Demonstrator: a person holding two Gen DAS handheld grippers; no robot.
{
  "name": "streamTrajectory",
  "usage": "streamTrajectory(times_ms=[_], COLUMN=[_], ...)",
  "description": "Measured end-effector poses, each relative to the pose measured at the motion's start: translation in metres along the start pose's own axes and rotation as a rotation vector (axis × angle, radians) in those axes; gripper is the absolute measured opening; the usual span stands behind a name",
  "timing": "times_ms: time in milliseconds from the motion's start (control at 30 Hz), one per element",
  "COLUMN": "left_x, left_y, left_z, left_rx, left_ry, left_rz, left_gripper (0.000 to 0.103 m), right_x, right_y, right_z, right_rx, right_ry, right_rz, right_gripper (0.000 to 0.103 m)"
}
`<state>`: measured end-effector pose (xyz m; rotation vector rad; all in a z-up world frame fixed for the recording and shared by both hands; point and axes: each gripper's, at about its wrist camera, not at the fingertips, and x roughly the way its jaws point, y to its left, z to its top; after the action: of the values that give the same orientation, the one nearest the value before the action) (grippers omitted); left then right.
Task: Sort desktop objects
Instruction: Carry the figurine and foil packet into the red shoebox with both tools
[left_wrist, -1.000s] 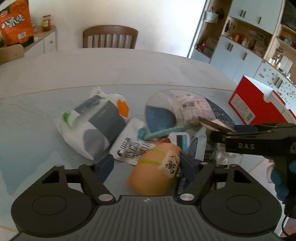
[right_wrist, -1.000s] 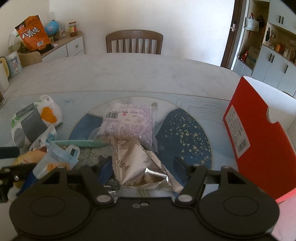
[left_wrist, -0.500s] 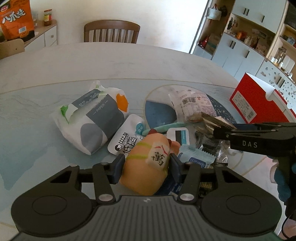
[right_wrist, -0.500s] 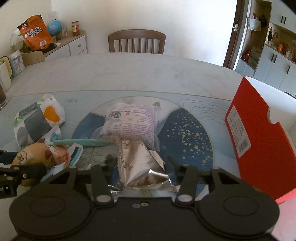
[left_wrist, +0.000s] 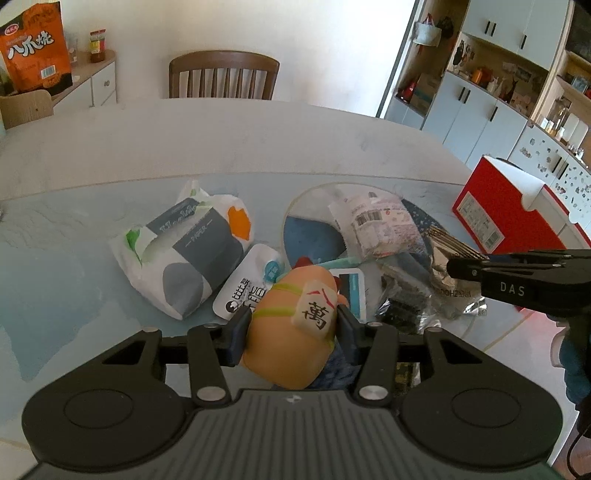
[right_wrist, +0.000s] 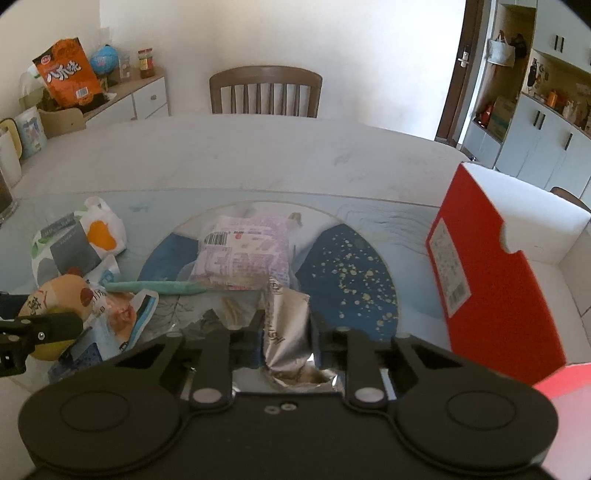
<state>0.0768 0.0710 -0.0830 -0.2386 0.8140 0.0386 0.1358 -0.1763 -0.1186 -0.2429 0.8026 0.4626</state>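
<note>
An orange plush toy (left_wrist: 288, 350) with a white mahjong-tile patch sits between the fingers of my left gripper (left_wrist: 291, 329). The jaws are closing and both pads press its sides. The toy (right_wrist: 62, 291) also shows at the left edge of the right wrist view. My right gripper (right_wrist: 288, 328) is closing on a crumpled silver foil packet (right_wrist: 284, 306), which is squeezed between its pads. That gripper (left_wrist: 466, 267) reaches in from the right in the left wrist view, over the foil packet (left_wrist: 447, 266).
On the glass-topped table lie a white tissue pack (left_wrist: 184, 254), a wet-wipes pack (left_wrist: 243, 291), a teal pen (right_wrist: 155, 286), a pale purple snack bag (right_wrist: 243, 258) and a dark wrapper (left_wrist: 406, 299). A red box (right_wrist: 491, 277) stands at the right. A chair (left_wrist: 223, 75) is behind.
Both grippers have narrowed. The left one went from wide around the plush toy to pressing it. The right one closed in on the silver packet and pinched it narrower.
</note>
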Motion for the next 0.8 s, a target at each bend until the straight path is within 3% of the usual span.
streamTrajectory(times_ms=[800], left_x=[-0.040], left_y=[-0.049], left_z=[0.027], left_rx=[0.057], left_ry=[-0.045], left_rz=[-0.074], left_gripper=[0.047], right_x=[-0.068], right_y=[-0.033], right_z=[0.006], right_rx=[0.111], right_ry=[-0.074], right_rz=[0.040], right_gripper=[0.022])
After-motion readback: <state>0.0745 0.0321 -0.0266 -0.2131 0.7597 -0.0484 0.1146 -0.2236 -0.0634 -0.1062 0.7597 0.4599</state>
